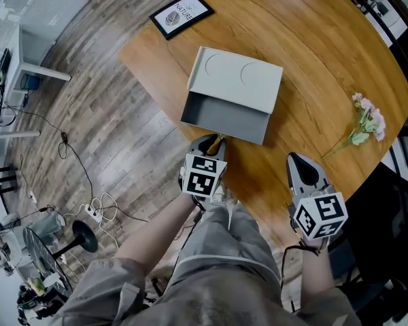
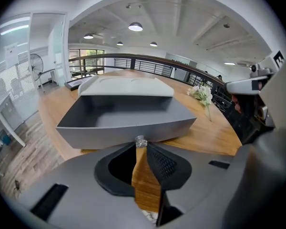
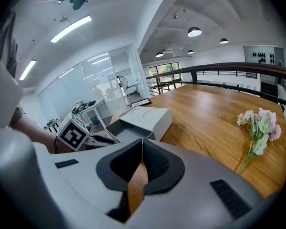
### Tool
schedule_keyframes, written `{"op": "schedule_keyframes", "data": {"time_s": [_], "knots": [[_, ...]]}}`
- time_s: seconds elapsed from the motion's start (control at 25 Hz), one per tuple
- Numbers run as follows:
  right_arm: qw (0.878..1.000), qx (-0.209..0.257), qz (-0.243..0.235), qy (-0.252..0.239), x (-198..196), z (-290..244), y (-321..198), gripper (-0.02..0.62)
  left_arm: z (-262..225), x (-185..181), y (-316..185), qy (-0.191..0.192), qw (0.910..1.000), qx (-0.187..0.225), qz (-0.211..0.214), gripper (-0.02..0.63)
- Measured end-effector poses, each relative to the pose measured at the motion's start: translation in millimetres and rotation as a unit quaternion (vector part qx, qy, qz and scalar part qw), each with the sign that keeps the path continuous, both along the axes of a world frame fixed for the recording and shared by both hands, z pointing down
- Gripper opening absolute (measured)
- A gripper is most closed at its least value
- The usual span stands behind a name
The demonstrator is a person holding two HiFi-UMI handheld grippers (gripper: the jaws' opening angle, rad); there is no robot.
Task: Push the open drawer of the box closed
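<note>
A grey-white box [image 1: 236, 79] lies on the round wooden table [image 1: 326, 53], its dark grey drawer [image 1: 221, 117] pulled out toward me and empty. In the left gripper view the drawer's front wall [image 2: 126, 128] fills the middle, with a small clear knob [image 2: 141, 140] at its centre. My left gripper [image 1: 216, 140] is right at that front wall, its jaws closed on the knob. My right gripper [image 1: 294, 157] hovers over bare table to the right of the drawer, shut with nothing in it. From the right gripper view the box [image 3: 145, 118] sits ahead and to the left.
A sprig of pink flowers [image 1: 364, 124] lies on the table's right side. A framed print [image 1: 181, 14] sits behind the box near the far edge. The table's near edge runs just under my grippers. Cables and a fan stand on the floor at left.
</note>
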State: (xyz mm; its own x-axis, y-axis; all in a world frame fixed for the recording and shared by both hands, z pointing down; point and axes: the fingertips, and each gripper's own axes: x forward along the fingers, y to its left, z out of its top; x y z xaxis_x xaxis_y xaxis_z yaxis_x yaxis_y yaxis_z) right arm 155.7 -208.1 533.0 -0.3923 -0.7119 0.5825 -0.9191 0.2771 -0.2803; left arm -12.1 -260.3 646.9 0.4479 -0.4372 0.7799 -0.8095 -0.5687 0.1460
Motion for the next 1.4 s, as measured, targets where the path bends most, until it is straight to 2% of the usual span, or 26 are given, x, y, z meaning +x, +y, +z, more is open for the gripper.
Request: {"op": "schedule_keyframes", "data": {"time_s": [0.24,0.44,0.92,1.04,1.12,1.24,1.4], "knots": [[0.999,-0.005,0.02,-0.035,6,-1,-5,0.032,0,8,-29,-0.008,0.9998,0.013,0.009,0.08],[0.995,-0.015,0.047,-0.085,12,1,-11,0.032,1,18,-52,-0.006,0.9996,0.025,0.011,0.08],[0.995,-0.007,0.067,-0.074,25,2,-8,0.032,3,30,-84,0.008,0.9992,0.039,0.006,0.081],[0.995,-0.002,0.069,-0.071,28,-2,-7,0.032,1,28,-82,0.006,0.9991,0.042,0.001,0.092],[0.995,0.003,0.068,-0.069,27,-8,-7,0.032,-1,23,-77,0.002,0.9992,0.041,-0.004,0.14],[0.996,0.017,0.063,-0.066,23,-22,-6,0.032,-11,10,-66,-0.001,0.9991,0.04,-0.011,0.143],[0.996,0.041,0.05,-0.058,15,-50,-3,0.032,-43,-4,-47,0.022,0.9979,0.058,-0.017,0.116]]}}
